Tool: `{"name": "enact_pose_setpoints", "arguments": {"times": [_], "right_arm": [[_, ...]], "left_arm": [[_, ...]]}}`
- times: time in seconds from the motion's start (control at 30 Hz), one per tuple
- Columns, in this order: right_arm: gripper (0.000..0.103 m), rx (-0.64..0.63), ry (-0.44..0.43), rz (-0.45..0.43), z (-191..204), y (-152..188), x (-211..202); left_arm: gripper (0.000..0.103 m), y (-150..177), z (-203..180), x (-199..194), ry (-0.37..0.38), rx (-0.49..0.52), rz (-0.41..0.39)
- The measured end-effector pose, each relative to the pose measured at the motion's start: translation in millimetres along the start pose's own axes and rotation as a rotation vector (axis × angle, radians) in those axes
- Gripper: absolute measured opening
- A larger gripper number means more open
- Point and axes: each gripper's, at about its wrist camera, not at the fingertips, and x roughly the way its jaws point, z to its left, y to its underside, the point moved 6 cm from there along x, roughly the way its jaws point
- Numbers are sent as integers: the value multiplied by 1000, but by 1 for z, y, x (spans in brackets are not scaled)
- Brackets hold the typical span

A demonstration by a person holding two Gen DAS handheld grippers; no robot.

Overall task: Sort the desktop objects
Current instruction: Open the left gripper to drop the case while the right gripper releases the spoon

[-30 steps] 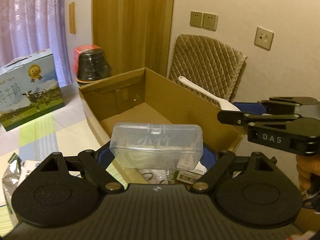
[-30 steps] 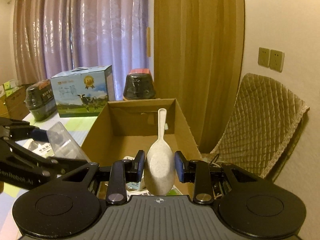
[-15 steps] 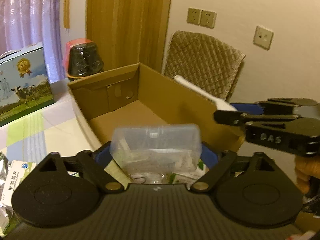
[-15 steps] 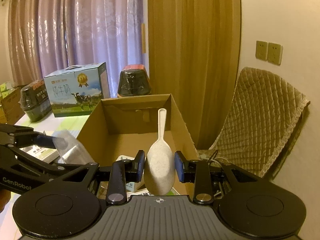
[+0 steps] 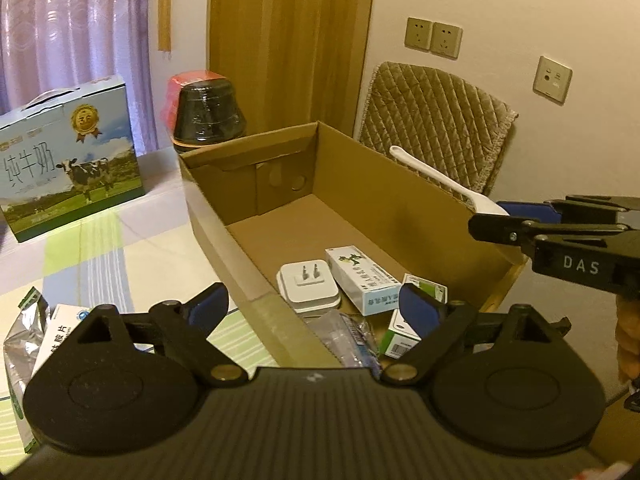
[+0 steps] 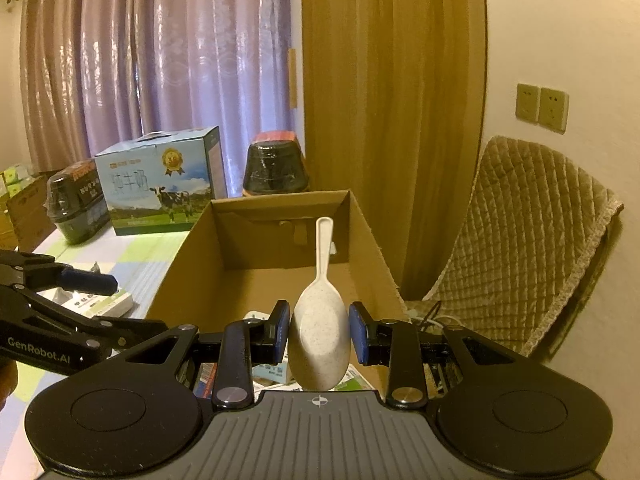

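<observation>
1. Rice spoon (image 6: 318, 336), white and speckled, centre of the right wrist view: bowl clamped between the blue pads of the right gripper (image 6: 319, 332), handle pointing away over the cardboard box (image 6: 362, 240).
2. In the left wrist view the spoon sits at the right edge, handle slanting up-left over the box's right wall.
3. Left gripper (image 5: 314, 308) at lower centre, jaws spread wide, nothing between them; it hovers over the near end of the box.
4. Inside the box, lower middle of the left view: white plug adapter (image 5: 308, 285), white-and-blue carton (image 5: 362, 280) just beside it, a green-and-white carton (image 5: 400, 334) and a clear plastic item (image 5: 346, 334) partly hidden by the gripper.
5. Table (image 5: 92, 256) with checked cloth on the left; milk carton box (image 5: 66, 156) upper left, black wrapped tub (image 5: 209, 114) behind the box.
6. Lower left: silver packet (image 5: 20, 326) and a white medicine box (image 5: 60, 330).
7. Quilted chair (image 5: 436, 120) upper right, against the wall.
</observation>
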Motion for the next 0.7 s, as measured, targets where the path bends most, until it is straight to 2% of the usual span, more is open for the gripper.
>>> {"name": "enact_pose_setpoints", "arguments": {"times": [0.33,0.4,0.43,0.7], "right_arm": [[30,36,-20,-28,6,-8,10],[36,44,-10,-25,6,-8,14],[43,52,-7,-21,5,-7,15],[45,74,1,3,-1,7,10]], "left_arm": [[90,2,5,-7,-2,-8,1],[90,3,7,-9,-1,-10,2],[90,3,8,-9,-3,-10,2],[90,9,19,-12,-19,-8,16]]}}
